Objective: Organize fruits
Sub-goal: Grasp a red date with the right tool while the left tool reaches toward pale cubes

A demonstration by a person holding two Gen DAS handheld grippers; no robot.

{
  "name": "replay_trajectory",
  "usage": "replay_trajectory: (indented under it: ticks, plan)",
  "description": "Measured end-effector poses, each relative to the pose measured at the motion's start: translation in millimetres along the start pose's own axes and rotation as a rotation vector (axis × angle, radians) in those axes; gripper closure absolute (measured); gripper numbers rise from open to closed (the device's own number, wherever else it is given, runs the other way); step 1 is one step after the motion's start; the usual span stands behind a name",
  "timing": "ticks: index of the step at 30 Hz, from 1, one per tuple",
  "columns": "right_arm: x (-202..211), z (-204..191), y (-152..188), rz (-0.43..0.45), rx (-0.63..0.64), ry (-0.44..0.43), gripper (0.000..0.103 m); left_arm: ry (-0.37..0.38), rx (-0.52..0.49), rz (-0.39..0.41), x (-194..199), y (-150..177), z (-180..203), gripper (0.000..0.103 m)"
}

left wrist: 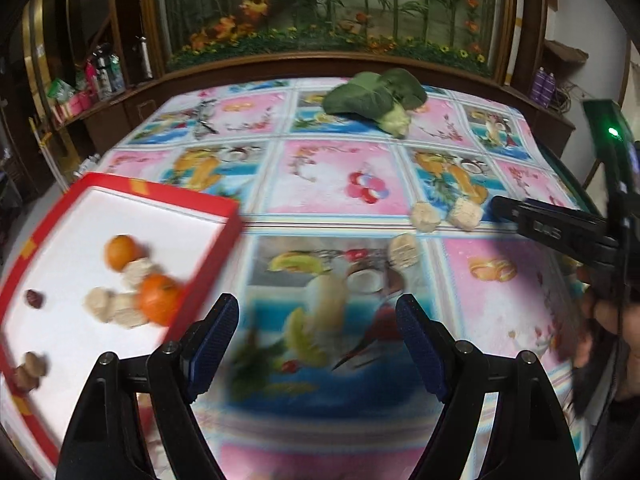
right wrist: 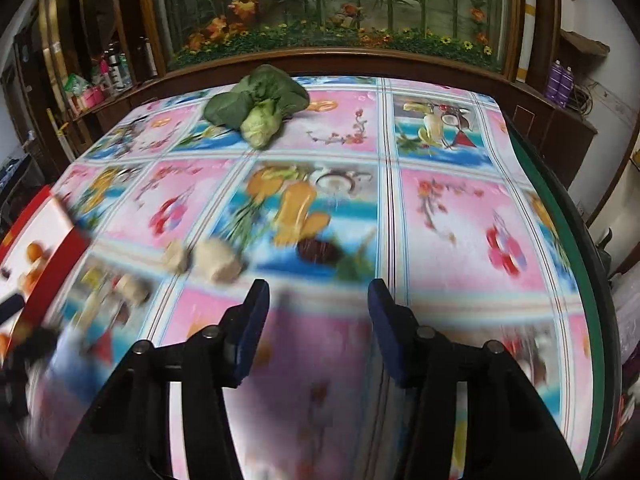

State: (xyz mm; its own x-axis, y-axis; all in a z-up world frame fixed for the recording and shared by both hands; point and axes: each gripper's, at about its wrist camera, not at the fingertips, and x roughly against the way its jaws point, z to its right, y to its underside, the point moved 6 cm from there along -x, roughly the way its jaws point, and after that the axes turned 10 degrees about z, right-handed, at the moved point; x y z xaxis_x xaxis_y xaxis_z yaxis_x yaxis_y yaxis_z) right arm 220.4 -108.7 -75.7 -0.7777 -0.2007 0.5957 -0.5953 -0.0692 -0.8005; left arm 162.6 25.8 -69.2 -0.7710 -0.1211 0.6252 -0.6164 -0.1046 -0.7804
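L gripper (left wrist: 318,312) fingers spread, empty, over tablecloth (left wrist: 340,176) | R gripper (right wrist: 318,300) fingers apart, empty | red tray (left wrist: 208,200) near left w/ 2 oranges (left wrist: 120,252), pale pcs | 3 pale pcs (left wrist: 426,216) mid-table | leafy veg (left wrist: 376,98) far

This is a home, likely a living or dining room. The desk (right wrist: 440,200) wears a glossy cloth printed with fruit and flowers. Behind it a dark wood cabinet frames a glass case (left wrist: 328,4) of bamboo and orange flowers. Side shelves hold bottles (left wrist: 106,70) and purple cans (right wrist: 560,80).
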Motion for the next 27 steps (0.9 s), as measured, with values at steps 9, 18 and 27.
replay_trajectory:
  ticks: [9, 18, 27]
  plan:
    - [-11.3, 1.8, 2.6, -0.039, -0.020, 0.028, 0.076, 0.026, -0.002, -0.032, -39.0, -12.5, 34.2, 0.039]
    - [36.7, 17.2, 24.9, -0.010, -0.061, 0.004, 0.076, 0.016, -0.044, -0.024, -20.0, -2.1, 33.5, 0.090]
    - [85.6, -4.8, 35.1, 0.057, -0.043, -0.042, 0.076, 0.034, -0.018, 0.015, 33.7, 11.2, 12.2, 0.090]
